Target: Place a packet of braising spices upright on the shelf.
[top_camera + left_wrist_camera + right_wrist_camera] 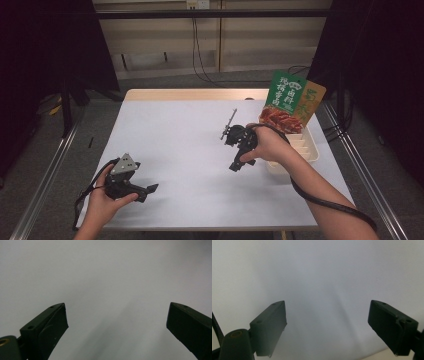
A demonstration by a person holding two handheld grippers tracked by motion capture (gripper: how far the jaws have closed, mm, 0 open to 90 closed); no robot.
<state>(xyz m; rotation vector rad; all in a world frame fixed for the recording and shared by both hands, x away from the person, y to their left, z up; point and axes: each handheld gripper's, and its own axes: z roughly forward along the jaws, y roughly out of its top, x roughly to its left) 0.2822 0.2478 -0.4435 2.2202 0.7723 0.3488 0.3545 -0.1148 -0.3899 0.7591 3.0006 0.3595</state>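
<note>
Snack packets (pixel 290 102) upright in white tray (pixel 311 150): approach with right gripper (pixel 239 150), jaws wide and empty, squarely and slowly; left gripper (pixel 142 190), likewise wide, parked.

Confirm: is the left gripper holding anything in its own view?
No. The left gripper has its jaws spread wide apart, with nothing but the bare white table between them.
</note>
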